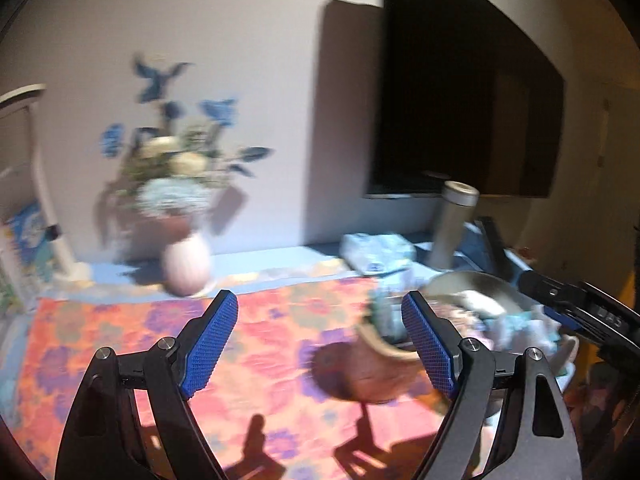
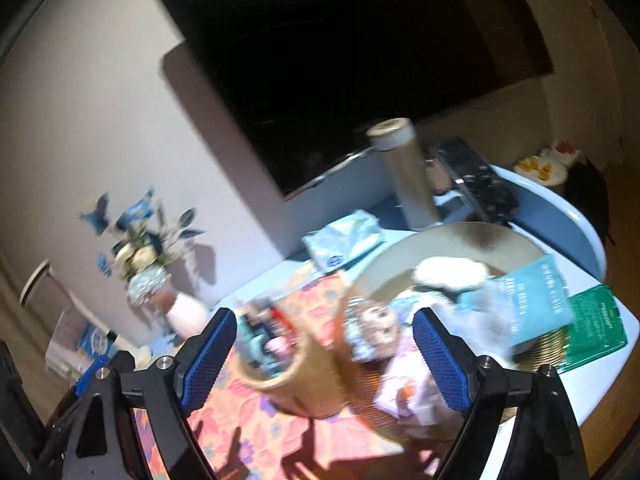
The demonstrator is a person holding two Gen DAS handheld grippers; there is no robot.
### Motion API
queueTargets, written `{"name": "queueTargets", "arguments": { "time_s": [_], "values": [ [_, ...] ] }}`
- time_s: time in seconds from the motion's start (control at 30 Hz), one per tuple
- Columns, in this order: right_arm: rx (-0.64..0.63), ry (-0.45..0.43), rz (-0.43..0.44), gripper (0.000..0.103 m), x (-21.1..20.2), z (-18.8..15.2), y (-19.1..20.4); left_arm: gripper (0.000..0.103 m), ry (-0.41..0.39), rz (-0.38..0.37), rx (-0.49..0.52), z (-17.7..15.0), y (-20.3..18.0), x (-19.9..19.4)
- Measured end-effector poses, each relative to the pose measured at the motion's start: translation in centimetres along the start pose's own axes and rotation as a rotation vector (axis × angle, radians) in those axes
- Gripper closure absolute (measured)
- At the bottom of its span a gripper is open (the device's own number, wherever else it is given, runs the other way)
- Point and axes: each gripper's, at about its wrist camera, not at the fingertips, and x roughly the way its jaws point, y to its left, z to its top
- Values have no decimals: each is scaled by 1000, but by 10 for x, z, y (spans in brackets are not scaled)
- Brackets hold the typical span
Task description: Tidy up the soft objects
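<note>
Right now both tools, left tool [image 1: 316, 344] and right tool [image 2: 326, 354], stand wide apart gripping nothing, one brown cup [image 2: 296, 376] at lower centre, one vase [image 1: 186, 264] at left.

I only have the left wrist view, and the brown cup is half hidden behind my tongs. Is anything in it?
Observer: Yes. The right wrist view shows the brown cup stuffed with small teal and pink items.
Operator: What lies right of the woven tray?
Observer: A green packet, flat on the table.
Operator: Are the right tongs free?
Observer: Open, gripping nothing.
</note>
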Motion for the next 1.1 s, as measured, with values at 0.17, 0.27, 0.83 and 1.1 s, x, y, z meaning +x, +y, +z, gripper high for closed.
{"name": "queueTargets", "arguments": {
  "time_s": [0.17, 0.27, 0.83, 1.1],
  "values": [
    [-155, -4, 13, 7, 8, -27, 67, 19, -12, 102, -70, -10, 60, -17],
    [-241, 6, 47, 4, 17, -48, 105, 18, 2, 157, -122, -18, 95, -17],
    [-524, -84, -11, 0, 107, -149, 169, 18, 130, 278, -247, -107, 180, 79],
    [-493, -8, 9, 0, 143, -156, 147, 14, 176, 317, -148, -122, 164, 108]
  ]
}}
